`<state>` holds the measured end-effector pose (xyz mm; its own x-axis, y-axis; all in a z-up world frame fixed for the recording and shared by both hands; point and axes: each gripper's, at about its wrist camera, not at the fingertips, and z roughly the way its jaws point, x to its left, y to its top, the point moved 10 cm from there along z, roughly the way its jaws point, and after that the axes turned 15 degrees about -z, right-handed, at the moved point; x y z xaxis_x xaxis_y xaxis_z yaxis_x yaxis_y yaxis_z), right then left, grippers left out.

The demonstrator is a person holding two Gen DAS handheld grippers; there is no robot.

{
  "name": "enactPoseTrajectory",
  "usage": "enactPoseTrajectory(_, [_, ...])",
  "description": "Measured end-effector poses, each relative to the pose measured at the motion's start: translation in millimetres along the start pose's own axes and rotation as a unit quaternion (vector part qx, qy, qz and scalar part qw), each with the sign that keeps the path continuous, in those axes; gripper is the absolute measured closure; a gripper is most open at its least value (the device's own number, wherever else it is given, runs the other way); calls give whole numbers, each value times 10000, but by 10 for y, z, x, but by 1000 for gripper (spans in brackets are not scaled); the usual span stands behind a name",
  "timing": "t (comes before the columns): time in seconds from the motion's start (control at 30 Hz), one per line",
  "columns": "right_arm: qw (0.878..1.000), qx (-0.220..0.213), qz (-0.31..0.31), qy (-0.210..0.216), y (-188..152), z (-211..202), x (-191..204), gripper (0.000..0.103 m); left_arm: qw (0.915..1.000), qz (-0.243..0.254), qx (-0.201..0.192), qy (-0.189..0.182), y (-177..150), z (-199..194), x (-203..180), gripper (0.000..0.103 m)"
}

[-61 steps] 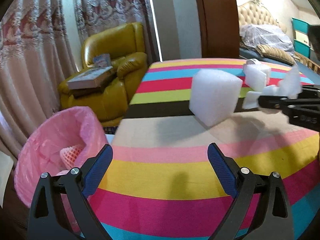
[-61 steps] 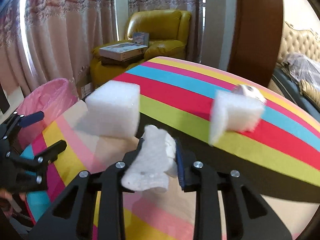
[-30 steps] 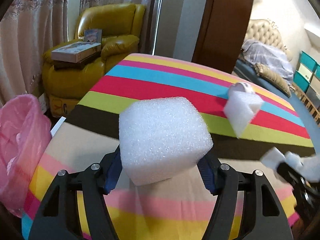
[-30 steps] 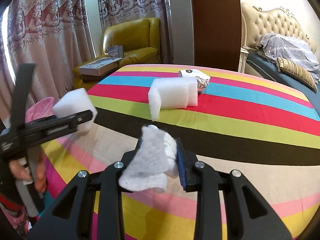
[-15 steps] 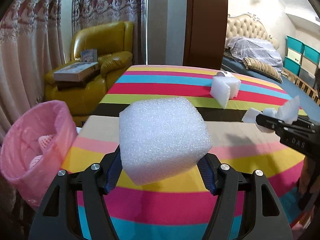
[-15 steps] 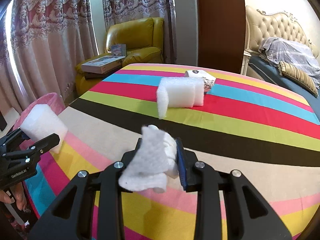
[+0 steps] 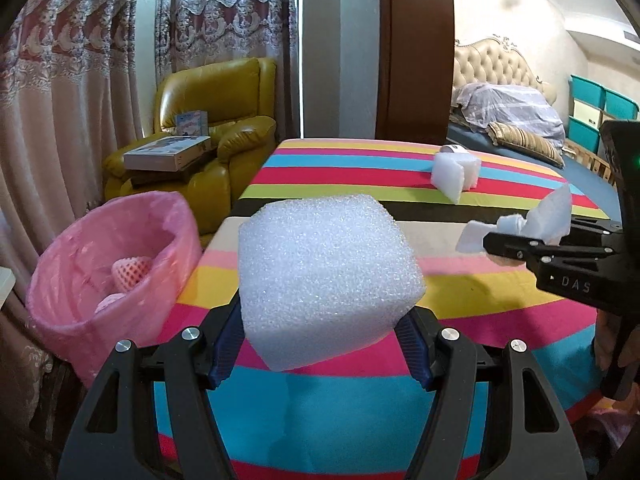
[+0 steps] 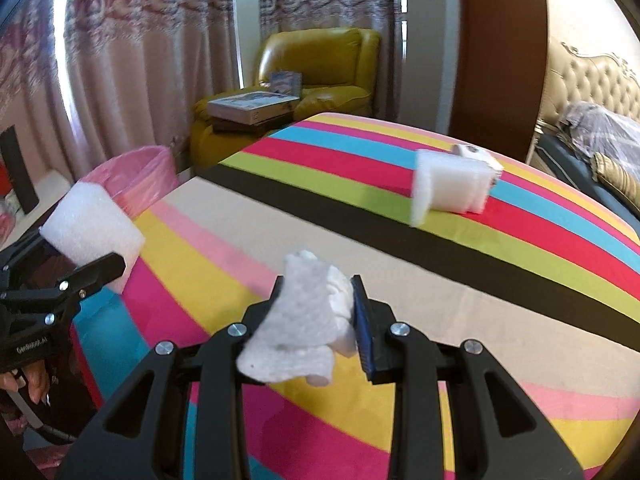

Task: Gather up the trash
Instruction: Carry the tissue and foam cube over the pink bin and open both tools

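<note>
A big white foam block [image 7: 324, 276] sits between the blue pads of my left gripper [image 7: 320, 344], which is shut on it above the near edge of the striped table [image 7: 360, 168]. The pink-lined bin [image 7: 132, 320] stands beside the table at the left, with pink foam netting inside. My right gripper [image 8: 318, 300] is shut on a crumpled white foam sheet [image 8: 304, 320] over the table. The left wrist view shows the right gripper [image 7: 492, 244] with that sheet [image 7: 536, 220] at the right. Another white foam piece [image 8: 452, 188] lies far back on the table.
A small white printed item [image 8: 476, 154] lies just behind the far foam piece. A yellow armchair [image 7: 216, 120] with boxes on it stands behind the bin, against curtains. A bed [image 7: 512, 112] and teal storage boxes [image 7: 592, 108] are at the right.
My left gripper has drawn back with the foam block from mid-table to the near edge, and the bin now looks larger. The right gripper has swung left with its sheet.
</note>
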<state>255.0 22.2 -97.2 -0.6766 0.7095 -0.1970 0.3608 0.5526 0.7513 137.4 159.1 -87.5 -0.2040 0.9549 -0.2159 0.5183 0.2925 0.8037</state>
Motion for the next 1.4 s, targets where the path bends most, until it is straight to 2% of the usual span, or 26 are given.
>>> enactPoseTrajectory(0.33, [9976,-71,-604,342,245,11,533,71,9981,-64,-470,393,136,-364,482,40])
enactPoseTrajectory(0.7, [9855,-412,-1355,934,813,30,1277,69,9920,-436,-835,845,460,-666,1198,40])
enactPoseTrajectory(0.97, [9776,-629,-1563,1263,1403,245,1683,69,9854,-623,-834,1350,647,-566,1792,39])
enactPoseTrajectory(1.27, [9717,-679,-1671,1526,1974,649,2089,67,9802,-825,-608,1692,756,-288,2336,39])
enactPoseTrajectory(1.37, [9715,-744,-1676,1505,2125,784,2145,61,9786,-934,-578,1739,773,-220,2441,39])
enactPoseTrajectory(1.4, [9705,-788,-1656,1567,2173,826,2169,53,9782,-969,-574,1745,776,-199,2465,39])
